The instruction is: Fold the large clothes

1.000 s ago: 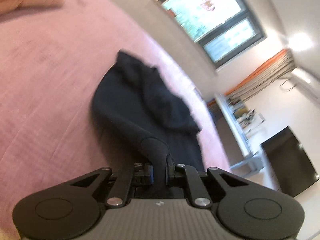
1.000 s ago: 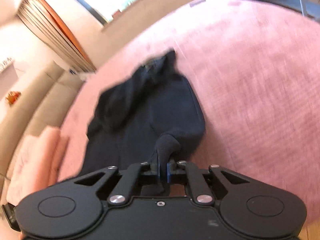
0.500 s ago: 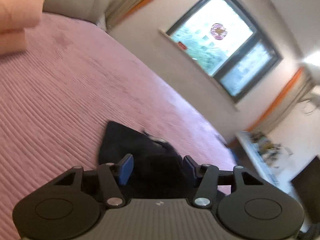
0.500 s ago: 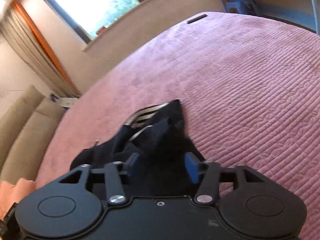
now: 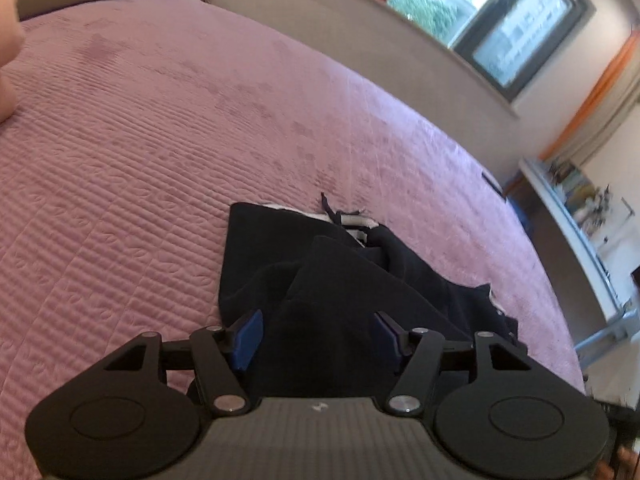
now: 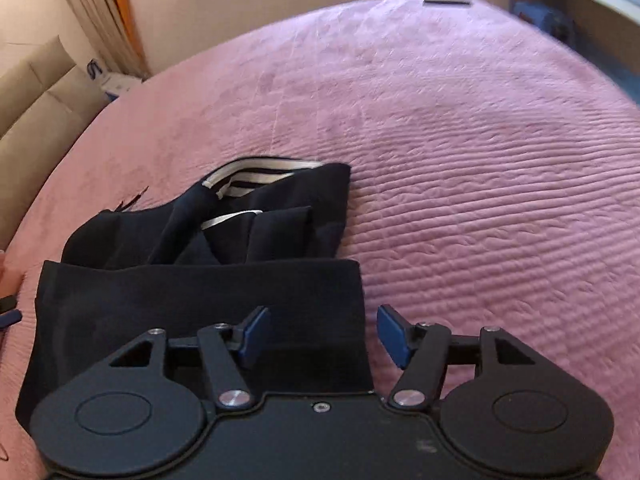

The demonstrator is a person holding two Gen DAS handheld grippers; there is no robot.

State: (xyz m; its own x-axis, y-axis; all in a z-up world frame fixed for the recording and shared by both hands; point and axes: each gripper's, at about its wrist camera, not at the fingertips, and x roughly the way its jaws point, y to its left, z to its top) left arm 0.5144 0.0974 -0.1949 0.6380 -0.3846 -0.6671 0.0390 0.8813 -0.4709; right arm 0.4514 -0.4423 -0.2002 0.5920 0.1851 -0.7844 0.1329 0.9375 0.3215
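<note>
A dark navy garment (image 5: 332,280) with a white-striped collar lies folded over on the pink bedspread (image 5: 160,140). In the right wrist view the garment (image 6: 200,300) shows a straight folded edge over a bunched upper part with the striped collar (image 6: 256,172). My left gripper (image 5: 320,338) is open, its blue pads standing apart just above the cloth. My right gripper (image 6: 322,334) is open above the garment's right corner, holding nothing.
The pink bedspread (image 6: 480,140) spreads wide on all sides. A beige headboard (image 6: 36,100) stands at the left. A window (image 5: 480,12) and wall lie beyond the bed. A white desk (image 5: 580,220) with clutter stands to the right.
Both grippers were shut on garment corners a second ago and carried them over. They opened, released the cloth, and now hover above the folded garment lying on the bed.
</note>
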